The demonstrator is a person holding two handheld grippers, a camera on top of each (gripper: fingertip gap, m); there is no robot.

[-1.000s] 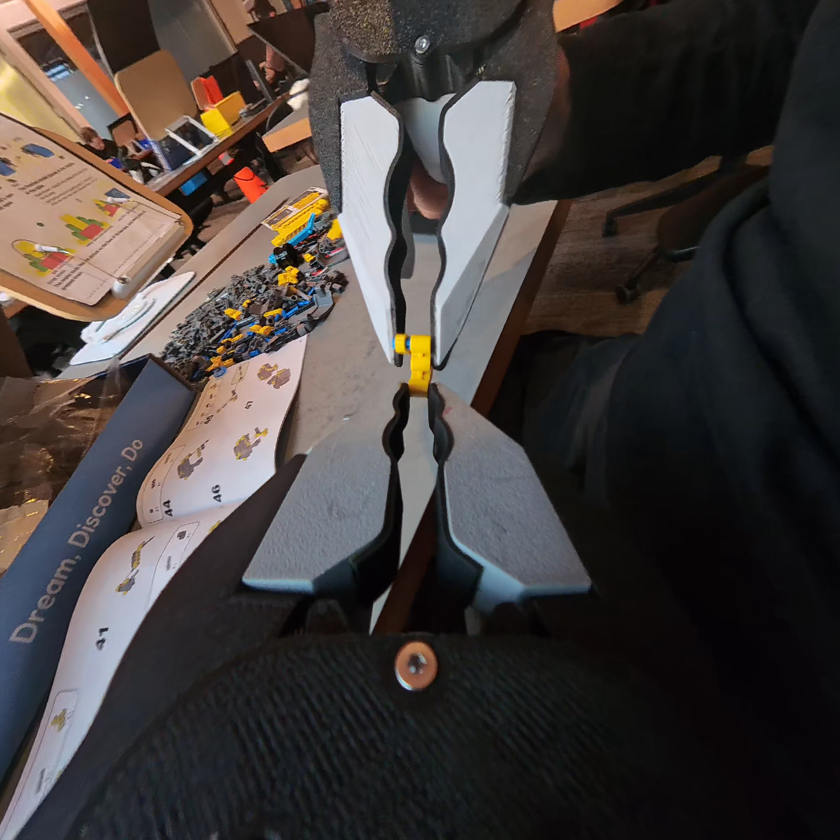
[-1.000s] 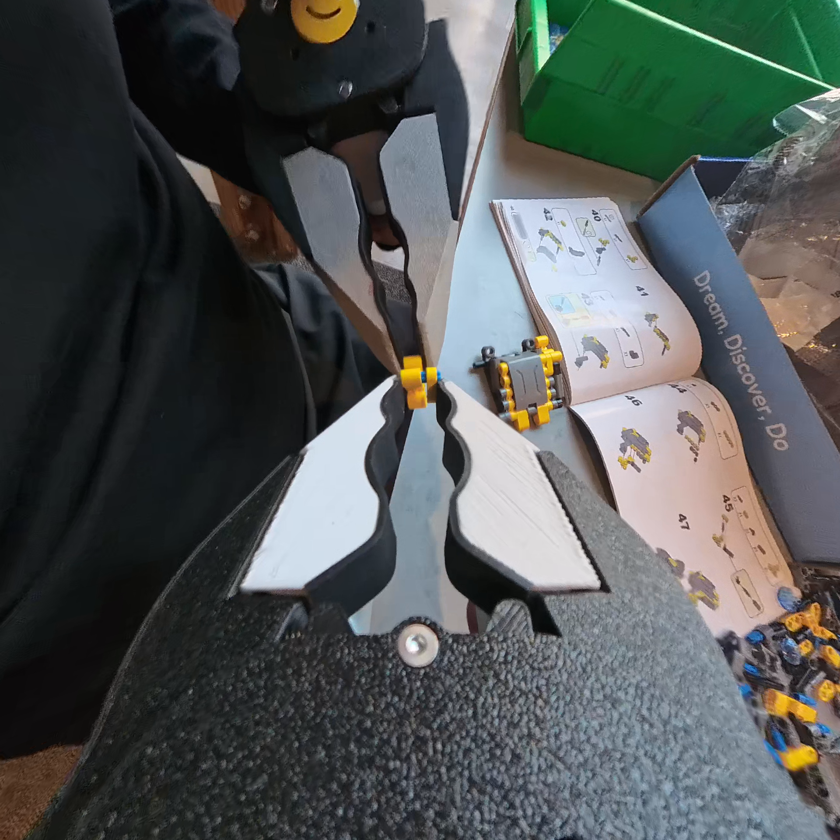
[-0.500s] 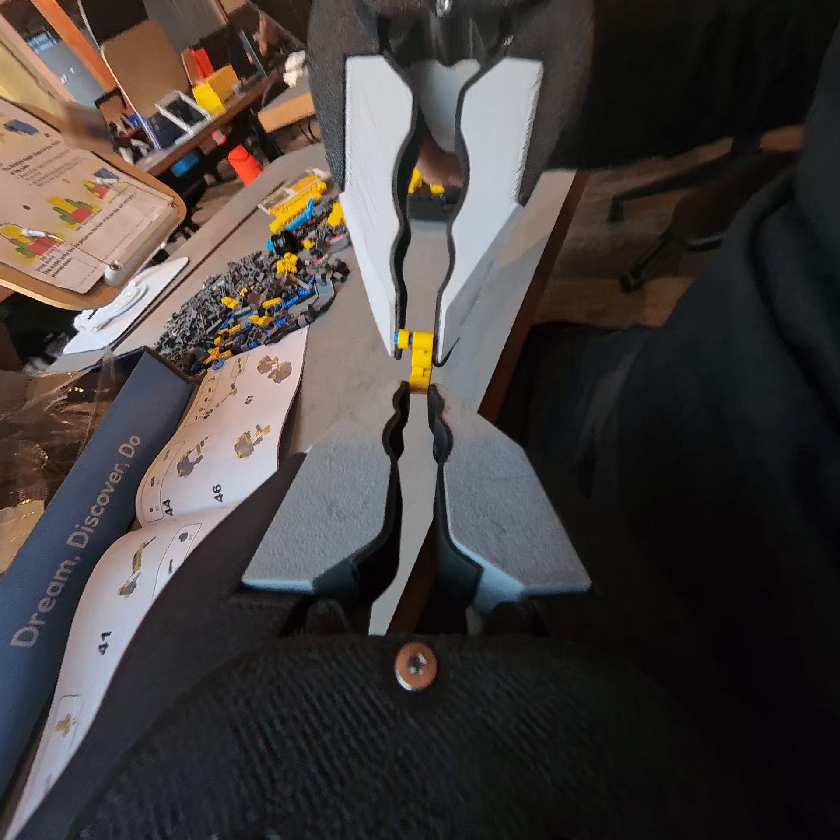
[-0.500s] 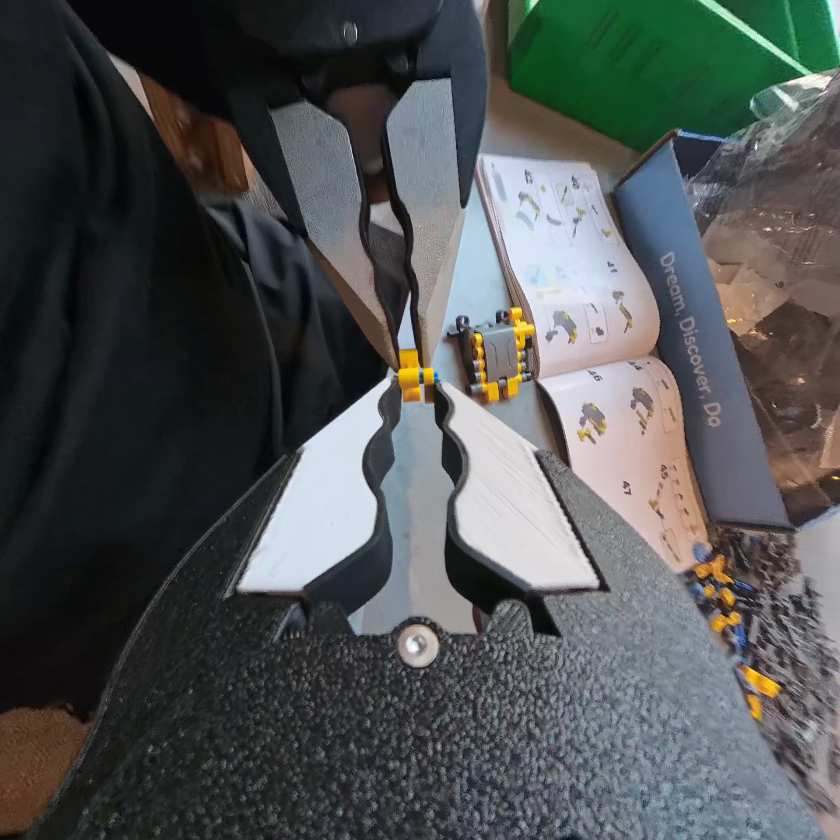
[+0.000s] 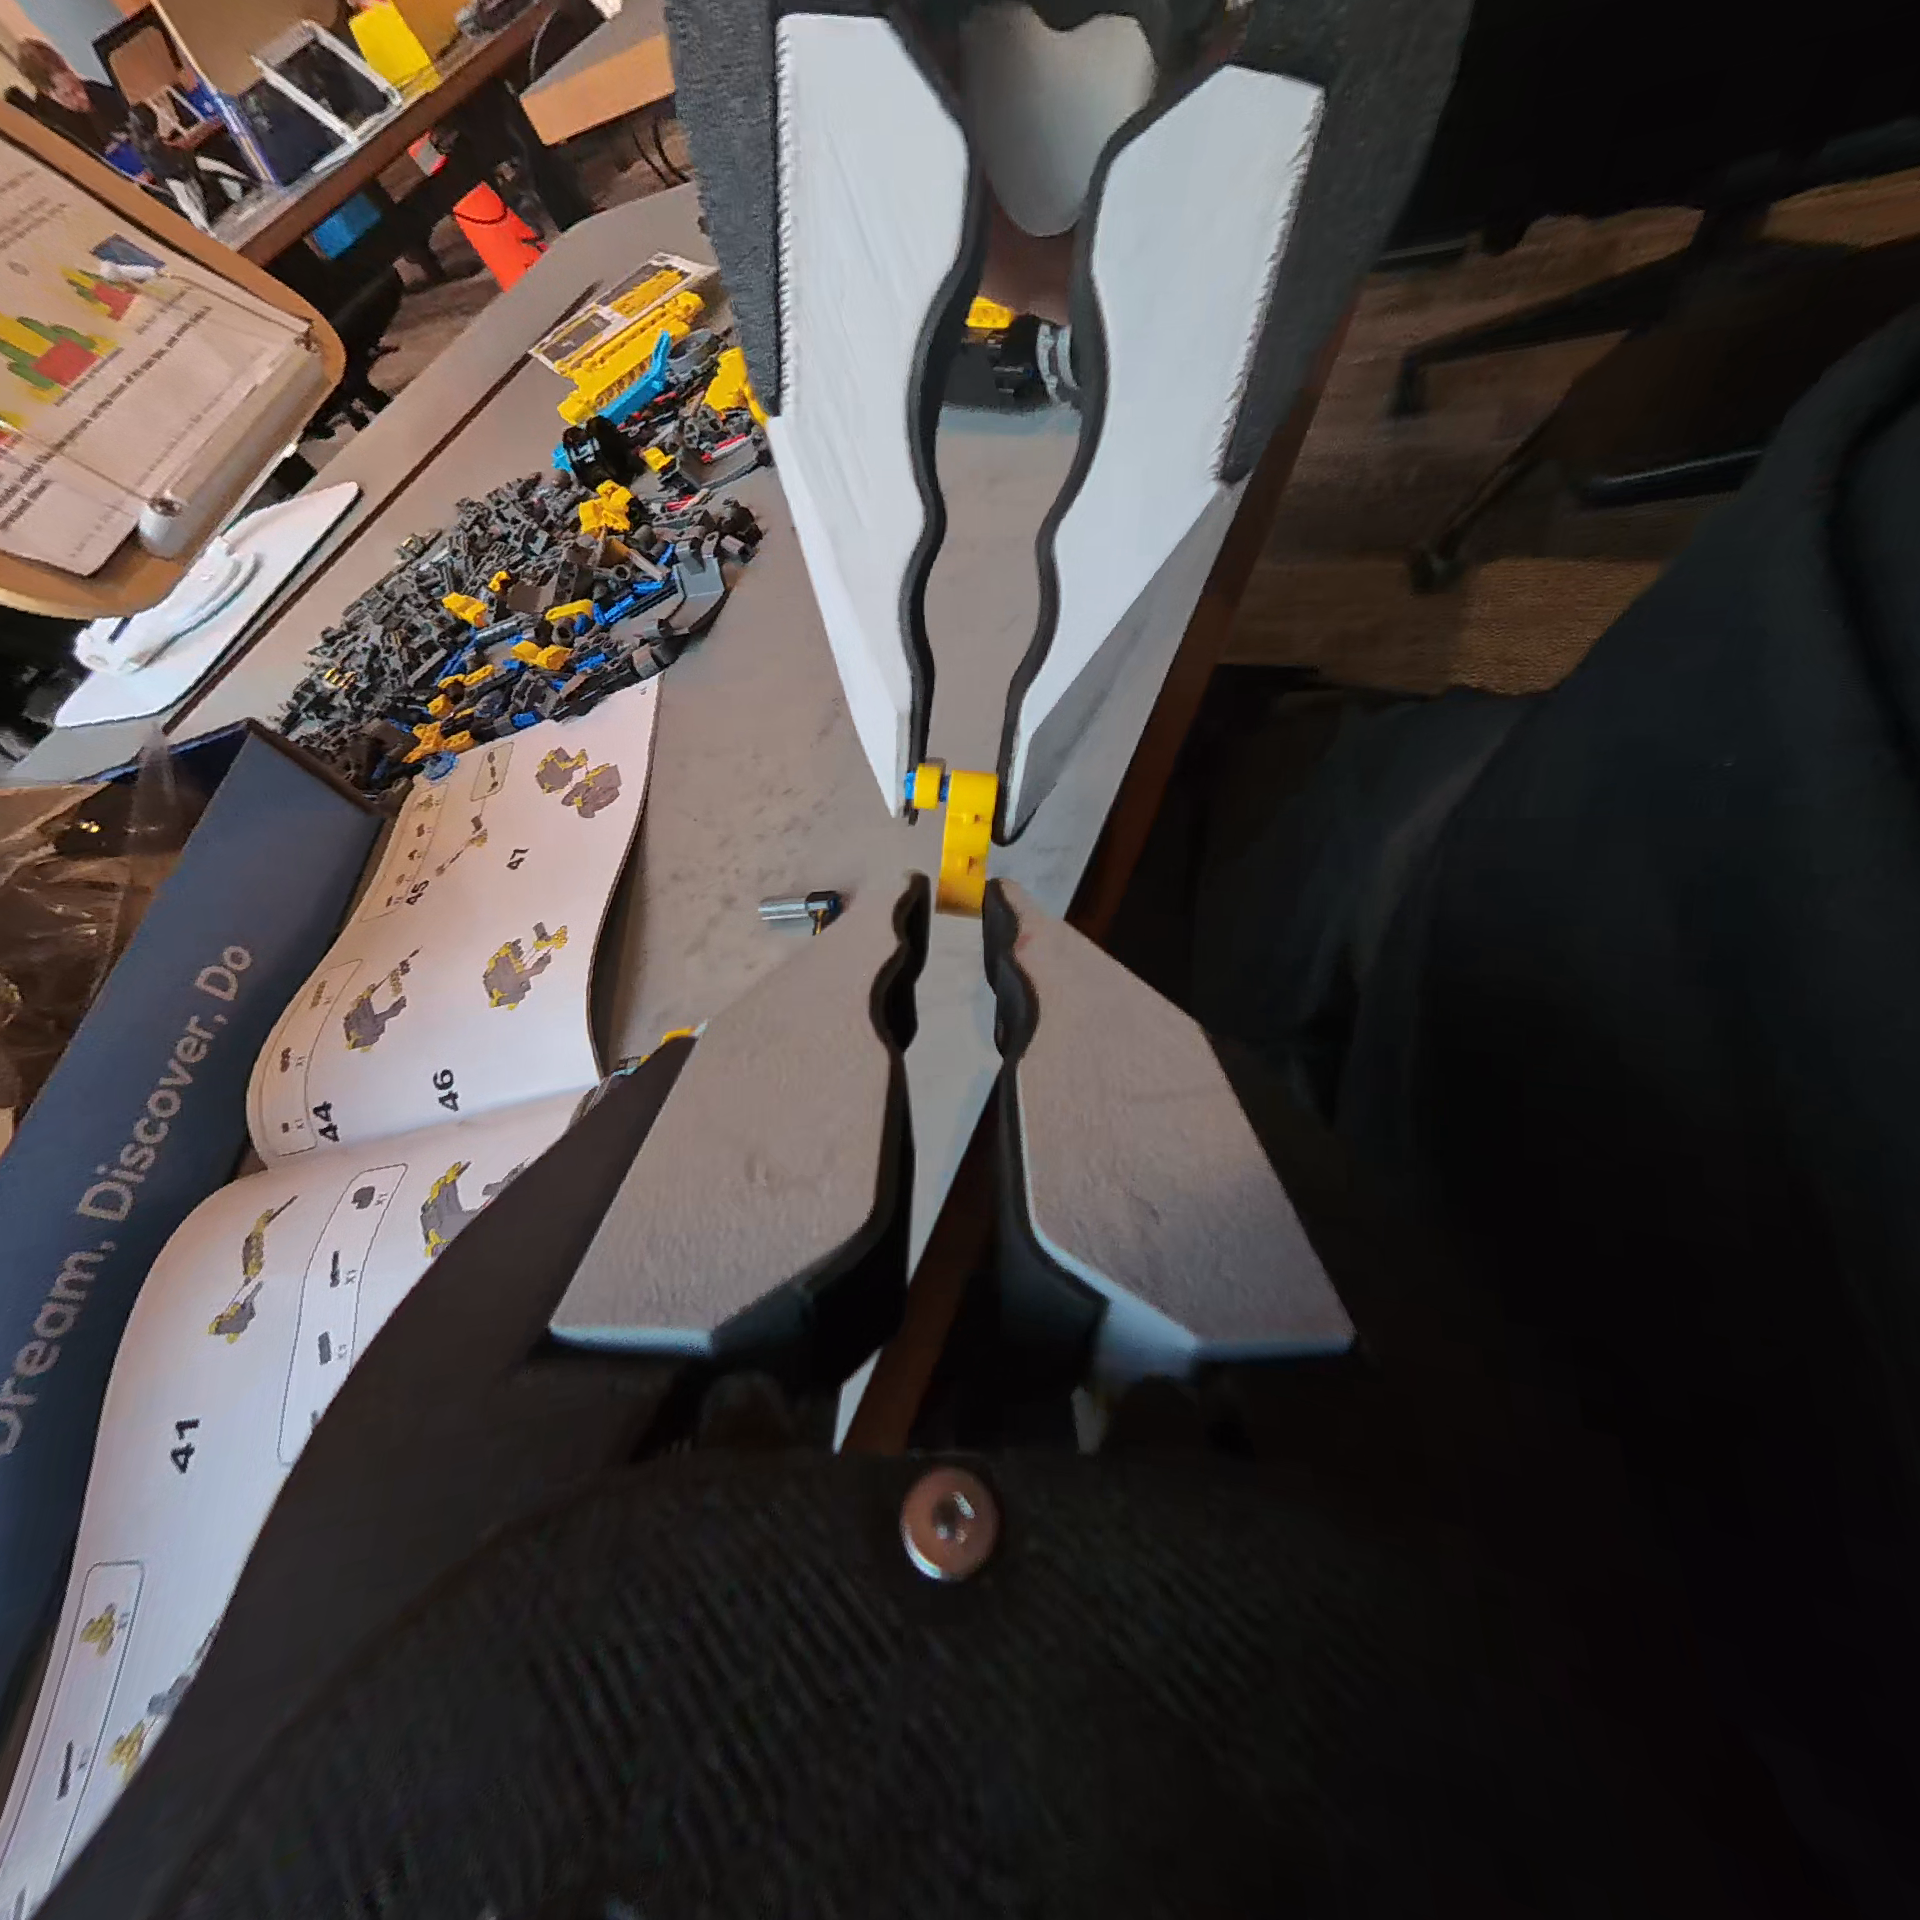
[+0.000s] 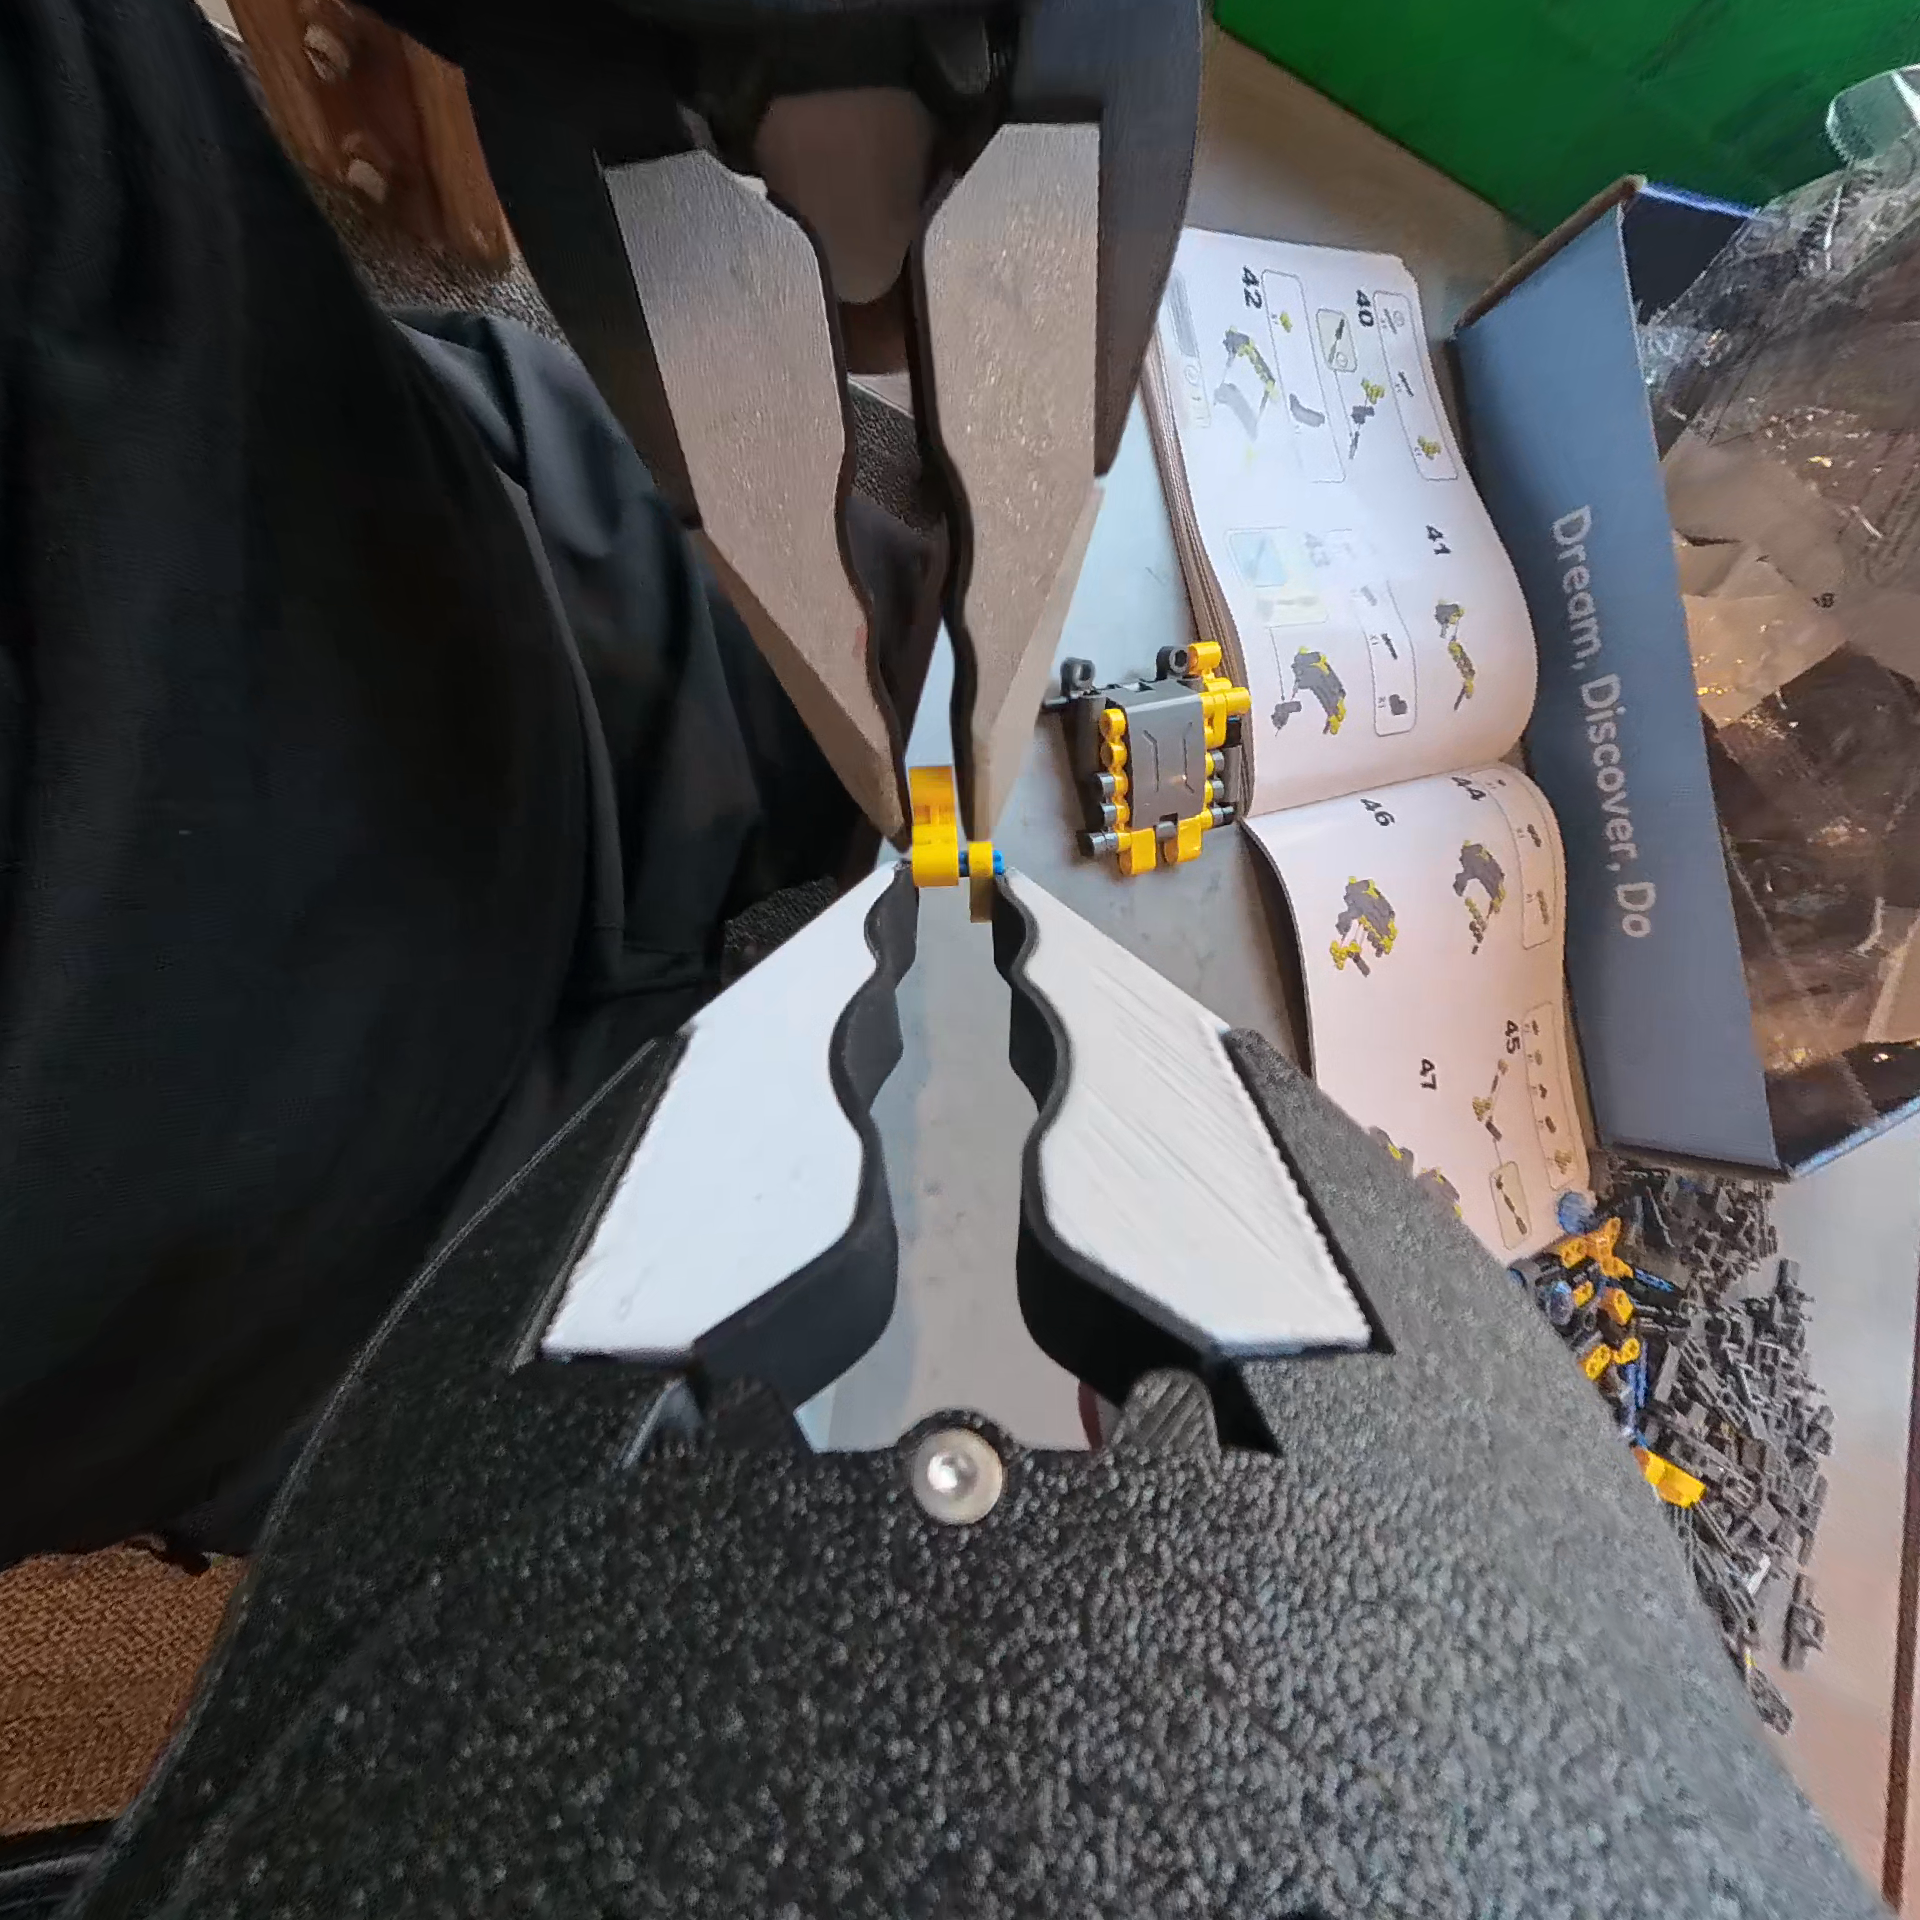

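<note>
My left gripper [image 5: 953, 899] is shut on a small yellow beam piece [image 5: 963, 840] and holds it above the grey table's near edge [image 5: 1049, 873]. My right gripper [image 6: 951, 881] meets it tip to tip and is shut on a small yellow and blue pin part [image 6: 982, 864] that is pressed against the yellow beam [image 6: 932, 823]. In the left wrist view the right gripper [image 5: 956, 808] comes down from the top. In the right wrist view the left gripper [image 6: 935, 821] comes down from the top. A person's dark clothing fills the side next to both grippers.
A grey and yellow part-built model [image 6: 1153, 769] lies beside an open instruction booklet [image 5: 468, 935]. A small grey piece [image 5: 795, 909] lies on the table near the tips. A pile of loose pieces [image 5: 499, 623], a blue box [image 5: 156, 1039] and a green bin [image 6: 1558, 83] stand farther off. Less than 4 cm separates the two grippers' tips.
Both grippers stay shut tip to tip on the yellow parts. The pair has shifted a little, and the small grey piece on the table has come into the left wrist view.
</note>
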